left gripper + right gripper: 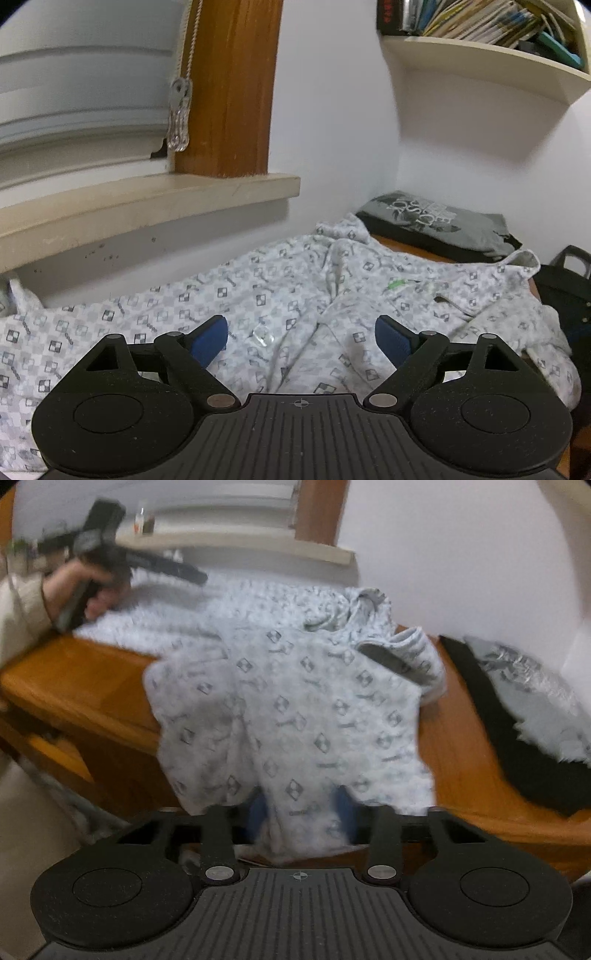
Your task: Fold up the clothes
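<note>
Patterned white garment [291, 701] lies spread across the wooden tabletop [88, 679], one end hanging over the near edge, the rest running back toward the windowsill [147, 206]. Landmark for everything below: the folded grey T-shirt [439, 225] stacked in the far corner against the wall

Garment sits just beside the grey T-shirt, its collar end nearly touching that stack. Fabric reads as thin, soft knit: it rumples into ridges, drapes limp over the edge, holds no shape. Judged light, not slippery, not fragile; it will sag and trail when lifted by one point, so it wants two holds spread along a hem or seam

Right hand-held gripper [303, 812]: blue pads closed in on the overhanging hem, cloth bunched between them, so clenched on the garment at the edge farthest from the grey T-shirt. View is motion-blurred, exact bite depth unclear

Left hand-held gripper [301, 336]: jaws spread wide, nothing between them, hovering over the middle of the garment, on the windowsill side of the grey T-shirt. In the right wrist view a person's hand [92, 590] carries it

Best second hold, by my reading: the same hem, farther along, to keep the edge taut
</note>
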Available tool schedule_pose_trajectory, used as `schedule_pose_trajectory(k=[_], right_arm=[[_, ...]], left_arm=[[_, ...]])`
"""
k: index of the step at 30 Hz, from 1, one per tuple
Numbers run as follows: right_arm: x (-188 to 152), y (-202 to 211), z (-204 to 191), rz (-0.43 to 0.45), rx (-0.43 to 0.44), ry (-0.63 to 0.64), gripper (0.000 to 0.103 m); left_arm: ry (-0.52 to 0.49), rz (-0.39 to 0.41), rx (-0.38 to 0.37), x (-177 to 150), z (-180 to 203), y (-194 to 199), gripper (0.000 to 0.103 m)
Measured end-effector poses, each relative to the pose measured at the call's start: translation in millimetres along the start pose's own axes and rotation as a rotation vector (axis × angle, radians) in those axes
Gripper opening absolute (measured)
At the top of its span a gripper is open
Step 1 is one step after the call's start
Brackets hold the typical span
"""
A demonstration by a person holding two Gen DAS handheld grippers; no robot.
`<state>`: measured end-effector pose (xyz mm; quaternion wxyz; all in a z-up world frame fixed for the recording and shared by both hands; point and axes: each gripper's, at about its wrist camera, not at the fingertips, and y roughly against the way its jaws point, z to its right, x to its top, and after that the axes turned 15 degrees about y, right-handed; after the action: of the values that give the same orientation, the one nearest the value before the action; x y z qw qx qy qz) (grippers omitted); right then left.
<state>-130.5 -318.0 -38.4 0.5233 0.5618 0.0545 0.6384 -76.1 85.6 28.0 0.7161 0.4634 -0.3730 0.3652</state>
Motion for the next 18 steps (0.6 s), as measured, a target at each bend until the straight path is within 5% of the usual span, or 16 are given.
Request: schedule_pose_trajectory(k=[8,11,13,18], right_arm=[[34.3,79.4,34.5,-0.045,-0.249,0.142,0.005],[56.7,122.7,45.5,-0.027,-0.362,0.186,0.005],[70.9,141.6,48.4,-0.006,-0.423,0.211,0.005],[83.8,131.3,49.6,0.005,-0.371,0.213,0.015]], left_arm=[[0.052,0.059,-0.159,5.6,11.7,24.6,0.089],[0.085,0.089,-0.227,10.3,15.8,35.1,0.103],[0.09,0.099,-0.238,11.3,16.6,37.1,0.103],[0.086,0.057,-0.172,8.7,12.9,28.2,0.103]])
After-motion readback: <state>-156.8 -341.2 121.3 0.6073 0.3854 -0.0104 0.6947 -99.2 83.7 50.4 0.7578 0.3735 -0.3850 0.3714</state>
